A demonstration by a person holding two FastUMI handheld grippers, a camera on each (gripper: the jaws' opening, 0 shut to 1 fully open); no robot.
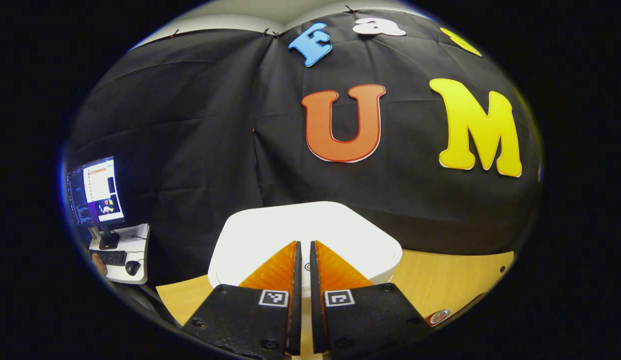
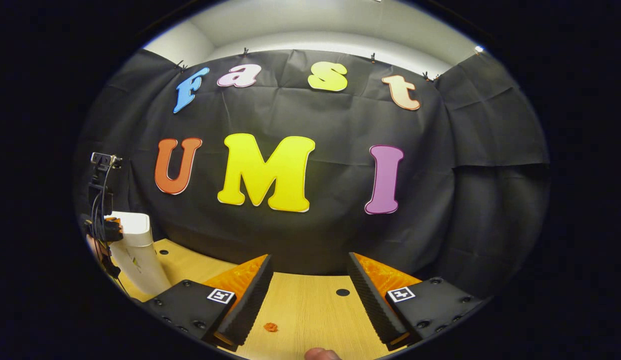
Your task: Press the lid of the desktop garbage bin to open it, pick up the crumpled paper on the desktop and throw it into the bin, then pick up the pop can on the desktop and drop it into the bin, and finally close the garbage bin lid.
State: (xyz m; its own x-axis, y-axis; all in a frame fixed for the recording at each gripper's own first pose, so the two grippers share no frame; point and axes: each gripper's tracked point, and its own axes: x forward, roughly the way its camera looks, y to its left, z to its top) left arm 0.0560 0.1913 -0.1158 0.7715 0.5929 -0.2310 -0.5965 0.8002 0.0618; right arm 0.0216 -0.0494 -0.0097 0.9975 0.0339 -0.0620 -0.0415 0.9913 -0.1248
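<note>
White bin lid (image 1: 310,235) is met by the left gripper (image 1: 303,250), fingers pressed together; the bin stands near the table's (image 2: 310,305) left edge. An off-centre press could tip it. The right gripper (image 2: 306,280) is held spread.

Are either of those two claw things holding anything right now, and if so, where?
No, nothing is held. The left gripper has its jaws nearly together over the white bin lid, with nothing between them. The right gripper is wide open above the table.
</note>
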